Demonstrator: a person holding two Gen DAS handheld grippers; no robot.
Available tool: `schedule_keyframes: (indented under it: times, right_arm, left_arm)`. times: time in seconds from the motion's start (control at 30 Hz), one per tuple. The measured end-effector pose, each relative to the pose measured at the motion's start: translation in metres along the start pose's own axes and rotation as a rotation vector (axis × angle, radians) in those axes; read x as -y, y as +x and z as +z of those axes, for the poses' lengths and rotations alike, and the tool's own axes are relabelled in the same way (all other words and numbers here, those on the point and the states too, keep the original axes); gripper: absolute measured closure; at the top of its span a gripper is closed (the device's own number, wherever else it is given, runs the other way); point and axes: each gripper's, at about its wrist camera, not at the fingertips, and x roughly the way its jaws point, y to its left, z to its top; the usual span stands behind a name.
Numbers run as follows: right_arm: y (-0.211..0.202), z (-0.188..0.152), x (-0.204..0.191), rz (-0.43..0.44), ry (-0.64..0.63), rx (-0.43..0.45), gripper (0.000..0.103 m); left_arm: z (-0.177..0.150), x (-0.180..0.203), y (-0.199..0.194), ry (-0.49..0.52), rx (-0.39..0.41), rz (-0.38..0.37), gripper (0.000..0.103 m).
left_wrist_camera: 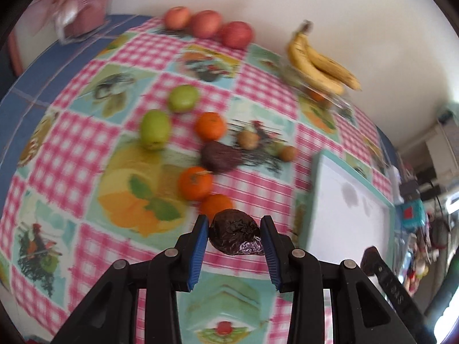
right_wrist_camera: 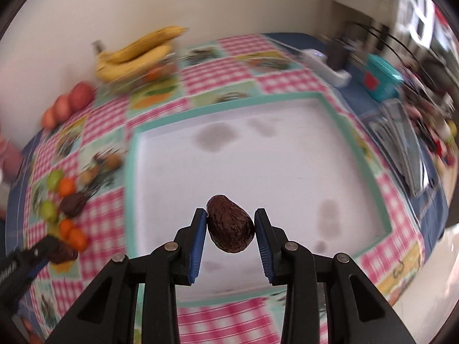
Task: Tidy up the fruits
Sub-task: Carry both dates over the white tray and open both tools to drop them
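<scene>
You're pinching one avocado point(left_wrist_camera: 235, 233) in your left gripper point(left_wrist_camera: 233, 236) and another avocado point(right_wrist_camera: 230, 223) in your right gripper point(right_wrist_camera: 230, 229), hovering over the bare tray point(right_wrist_camera: 381, 197), while tangerines point(left_wrist_camera: 195, 183) are waiting at ten o'clock.

Motion blur over tablecloth point(left_wrist_camera: 86, 149) and loose fruit, bowl point(left_wrist_camera: 330, 97) under bananas point(left_wrist_camera: 318, 60) smeared, pink item point(left_wrist_camera: 80, 8) at top-left corner unidentifiable, clutter point(right_wrist_camera: 424, 109) beyond table edge unreadable, tray point(left_wrist_camera: 321, 172) partly cut by right gripper point(left_wrist_camera: 375, 263), gripper bodies cropped at lower edge.
</scene>
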Motion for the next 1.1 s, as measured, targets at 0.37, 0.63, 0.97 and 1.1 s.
schedule_keyframes:
  times: [0.37,0.63,0.97,1.1]
  right_arm:
    - [0.009,0.005,0.074,-0.1,0.147,-0.012,0.067]
    - [0.035,-0.002,0.084,-0.103,0.155,-0.1,0.067]
    - [0.037,-0.005,0.083,-0.129,0.139,-0.102,0.067]
    - [0.036,-0.005,0.083,-0.132,0.136,-0.103,0.067]
  left_arm:
    - [-0.049,0.103,0.021,0.308,-0.057,-0.127,0.064]
    - [-0.073,0.135,0.045,0.444,-0.111,-0.088,0.063]
    - [-0.082,0.134,0.066,0.479,-0.16,-0.03,0.063]
    - [-0.082,0.133,0.065,0.48,-0.163,-0.03,0.063]
